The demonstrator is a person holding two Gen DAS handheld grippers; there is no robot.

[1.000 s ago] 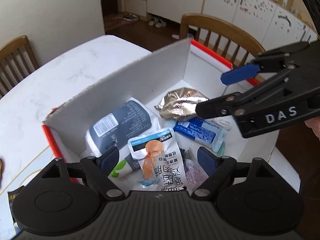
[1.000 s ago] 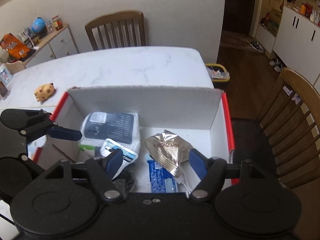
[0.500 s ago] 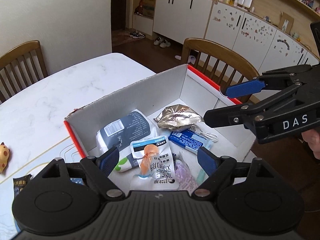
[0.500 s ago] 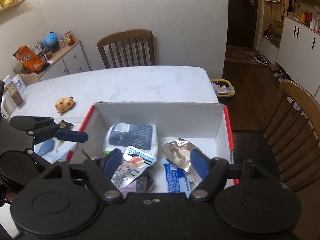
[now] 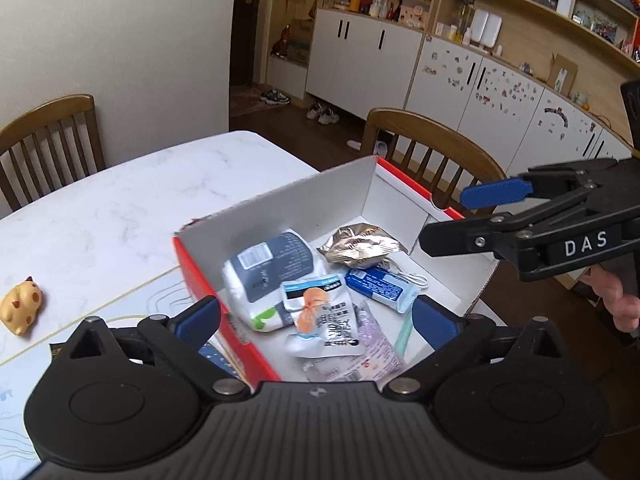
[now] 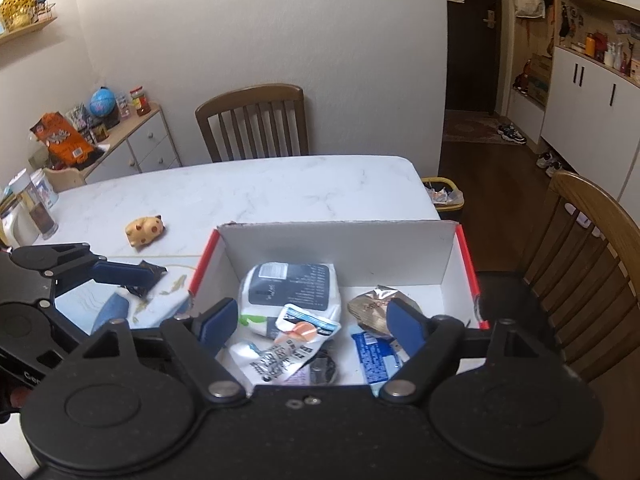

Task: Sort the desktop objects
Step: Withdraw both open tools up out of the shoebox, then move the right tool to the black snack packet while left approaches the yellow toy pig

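A white cardboard box with red edges (image 5: pixel 304 200) (image 6: pixel 340 252) sits on the marble table. Inside lie a dark wipes pack (image 5: pixel 272 268) (image 6: pixel 292 284), a white snack sachet (image 5: pixel 324 320) (image 6: pixel 296 336), a gold foil bag (image 5: pixel 360 244) (image 6: pixel 368 308) and a blue packet (image 5: pixel 380 286) (image 6: pixel 372 360). My left gripper (image 5: pixel 316 320) is open and empty, above the box's near side; it also shows in the right wrist view (image 6: pixel 116 292). My right gripper (image 6: pixel 312 320) is open and empty above the box; it also shows at the right of the left wrist view (image 5: pixel 472 216).
A small yellow toy animal (image 5: pixel 20 308) (image 6: pixel 144 230) lies on the table left of the box. A pale blue mat (image 6: pixel 156 300) with a dark wrapper (image 6: pixel 148 276) lies beside the box. Wooden chairs (image 6: pixel 256 120) (image 5: pixel 432 152) stand around the table.
Both grippers have risen and drawn back from the box, staying open and empty. The gold foil bag lies where it was near the right gripper.
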